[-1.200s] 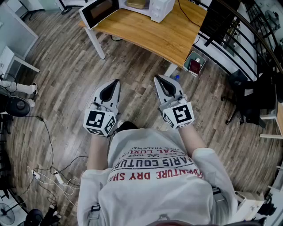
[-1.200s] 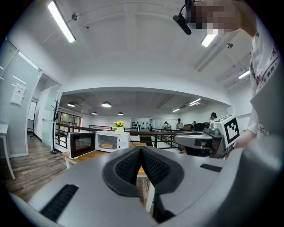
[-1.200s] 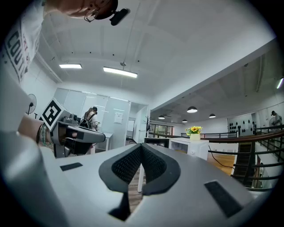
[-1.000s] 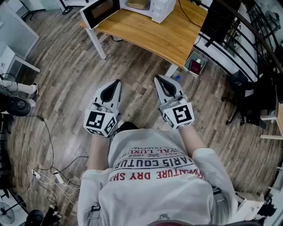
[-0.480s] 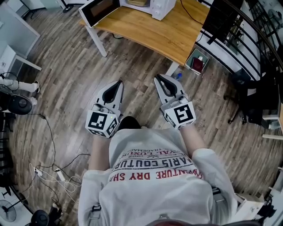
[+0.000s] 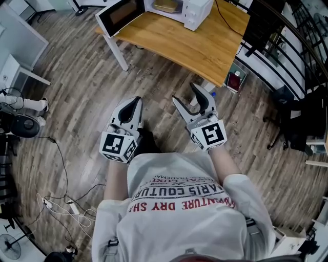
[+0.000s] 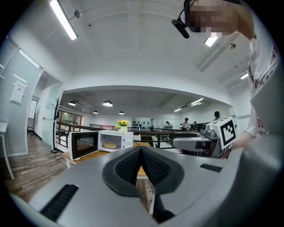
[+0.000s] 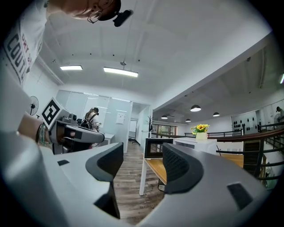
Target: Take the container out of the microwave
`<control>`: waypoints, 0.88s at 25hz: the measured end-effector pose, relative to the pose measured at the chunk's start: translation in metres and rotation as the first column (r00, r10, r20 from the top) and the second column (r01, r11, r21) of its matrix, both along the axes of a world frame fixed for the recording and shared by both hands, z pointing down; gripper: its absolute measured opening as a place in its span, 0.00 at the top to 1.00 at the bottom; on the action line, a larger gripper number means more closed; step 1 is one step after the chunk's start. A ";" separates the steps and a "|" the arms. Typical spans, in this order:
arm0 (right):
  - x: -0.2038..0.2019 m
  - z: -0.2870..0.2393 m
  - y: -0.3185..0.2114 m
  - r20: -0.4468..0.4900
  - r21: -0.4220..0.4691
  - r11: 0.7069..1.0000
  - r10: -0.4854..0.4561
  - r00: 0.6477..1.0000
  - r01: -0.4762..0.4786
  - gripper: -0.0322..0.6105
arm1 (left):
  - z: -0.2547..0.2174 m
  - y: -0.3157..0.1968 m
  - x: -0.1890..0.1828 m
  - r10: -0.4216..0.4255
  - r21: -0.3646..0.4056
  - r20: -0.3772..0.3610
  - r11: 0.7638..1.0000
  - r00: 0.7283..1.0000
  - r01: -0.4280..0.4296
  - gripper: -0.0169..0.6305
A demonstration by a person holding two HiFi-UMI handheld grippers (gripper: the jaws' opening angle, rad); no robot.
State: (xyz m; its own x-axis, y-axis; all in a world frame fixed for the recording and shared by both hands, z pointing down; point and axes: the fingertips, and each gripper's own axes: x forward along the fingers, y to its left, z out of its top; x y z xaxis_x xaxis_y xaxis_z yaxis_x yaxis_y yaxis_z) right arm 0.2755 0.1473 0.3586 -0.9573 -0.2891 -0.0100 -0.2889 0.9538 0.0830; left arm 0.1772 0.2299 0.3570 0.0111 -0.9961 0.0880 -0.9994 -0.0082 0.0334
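Observation:
A white microwave point(image 6: 192, 10) stands on the wooden table point(image 6: 195, 41) far ahead of me, its door point(image 6: 119, 15) swung open. A shallow tan container point(image 6: 166, 5) sits inside it, seen small in the left gripper view as the container point(image 7: 110, 145). Both grippers hover over the floor, well short of the table. My left gripper point(image 6: 134, 100) is shut with nothing in it, its pads point(image 7: 133, 164) meeting. My right gripper point(image 6: 187, 94) has its jaws opening wide, and only floor and the table leg point(image 8: 143, 177) show between them.
A vase of yellow flowers point(image 7: 122, 125) sits on the microwave. A bin point(image 6: 234, 80) stands under the table's right end. A black railing and chair point(image 6: 289, 120) are to the right, and cables point(image 6: 56, 202) lie on the wood floor at the left.
The right gripper's jaws have gone from shut to wide open. Both grippers and the person have moved forward, so the table and microwave sit closer in the head view.

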 end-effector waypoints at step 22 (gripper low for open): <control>-0.294 -0.001 -0.152 -0.050 -0.068 0.974 0.215 0.975 -0.218 0.52 | -0.011 -0.152 -0.323 0.164 0.006 -0.023 0.987 0.986 -0.164 0.95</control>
State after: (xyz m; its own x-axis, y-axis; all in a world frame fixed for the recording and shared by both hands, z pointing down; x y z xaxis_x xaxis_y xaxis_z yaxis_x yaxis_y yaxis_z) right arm -0.0185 -0.0049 0.3580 -0.8709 -0.4879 0.0581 -0.4869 0.8729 0.0323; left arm -0.1460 0.0779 0.3457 0.1759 -0.9810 0.0821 -0.9836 -0.1717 0.0560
